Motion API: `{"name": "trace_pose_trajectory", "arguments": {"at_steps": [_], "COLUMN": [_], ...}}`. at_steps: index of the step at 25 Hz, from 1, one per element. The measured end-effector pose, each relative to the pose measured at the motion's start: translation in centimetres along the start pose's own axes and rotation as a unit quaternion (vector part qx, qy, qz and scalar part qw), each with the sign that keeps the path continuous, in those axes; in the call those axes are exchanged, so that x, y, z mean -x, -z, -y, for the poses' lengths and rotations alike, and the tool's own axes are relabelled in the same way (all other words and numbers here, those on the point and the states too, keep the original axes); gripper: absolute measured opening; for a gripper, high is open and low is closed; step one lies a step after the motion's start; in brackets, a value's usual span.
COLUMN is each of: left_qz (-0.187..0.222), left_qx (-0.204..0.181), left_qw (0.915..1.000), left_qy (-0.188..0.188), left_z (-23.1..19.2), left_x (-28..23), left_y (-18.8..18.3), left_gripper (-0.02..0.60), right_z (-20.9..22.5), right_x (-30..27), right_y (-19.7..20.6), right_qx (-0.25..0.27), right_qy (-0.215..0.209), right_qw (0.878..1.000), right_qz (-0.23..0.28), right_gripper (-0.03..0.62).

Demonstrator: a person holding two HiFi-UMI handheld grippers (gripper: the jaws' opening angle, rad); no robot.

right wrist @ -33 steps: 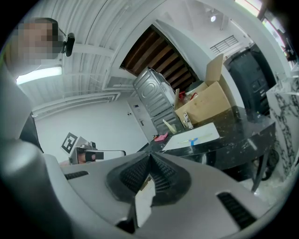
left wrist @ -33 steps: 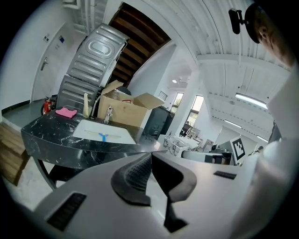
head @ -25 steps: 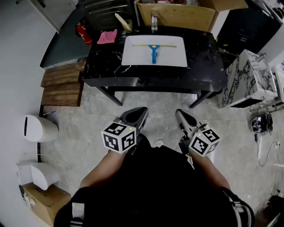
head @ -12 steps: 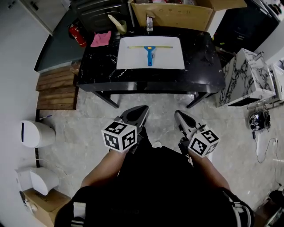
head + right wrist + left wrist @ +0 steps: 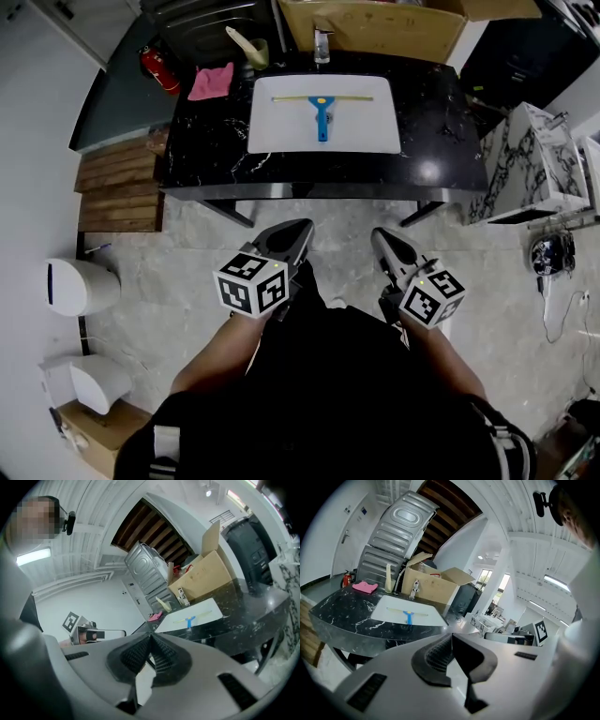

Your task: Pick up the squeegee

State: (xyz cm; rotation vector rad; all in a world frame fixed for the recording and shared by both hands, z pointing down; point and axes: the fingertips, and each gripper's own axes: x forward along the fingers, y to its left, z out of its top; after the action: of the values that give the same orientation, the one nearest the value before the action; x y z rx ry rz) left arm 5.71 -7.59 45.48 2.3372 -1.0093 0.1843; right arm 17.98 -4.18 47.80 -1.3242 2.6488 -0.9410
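Squeegee (image 5: 322,105): blue handle, long thin blade, lying flat on white board (image 5: 281,131); blade toward far edge, handle toward person. Board on black marble table (image 5: 206,155). Pink cloth (image 5: 212,81) at table's far left corner; cardboard box (image 5: 375,30) behind table. Left gripper (image 5: 296,230) and right gripper (image 5: 382,238): over floor (image 5: 187,253), well short of table, pointing toward it. Both jaws pressed together, nothing between.
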Motion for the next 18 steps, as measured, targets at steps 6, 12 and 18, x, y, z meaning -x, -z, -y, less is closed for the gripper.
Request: {"name": "trace_pose_trajectory", "arguments": {"at_steps": [6, 12, 18], "left_qz": [-0.006, -0.001, -0.008], "left_qx": [-0.002, -0.003, -0.002], "left_qw": [0.9999, 0.9997, 0.9994], "left_qy": [0.013, 0.023, 0.034], "left_z": [-2.8, -6.0, -9.8], "left_x": [-2.9, -5.1, -7.2], "left_y": [-2.9, -6.8, -9.8], "left_gripper": [0.017, 0.017, 0.017], "right_z": [1.4, 2.3, 3.3], "right_x": [-3.8, -8.4, -12.9], "right_y": [-2.2, -5.4, -8.0], "right_qx": [-0.004, 0.002, 0.008], "right_qy": [0.012, 0.023, 0.035], "right_qw": [1.000, 1.000, 0.999], "right_qz": [0.000, -0.006, -0.012], "right_gripper": [0.009, 0.009, 0.009]}}
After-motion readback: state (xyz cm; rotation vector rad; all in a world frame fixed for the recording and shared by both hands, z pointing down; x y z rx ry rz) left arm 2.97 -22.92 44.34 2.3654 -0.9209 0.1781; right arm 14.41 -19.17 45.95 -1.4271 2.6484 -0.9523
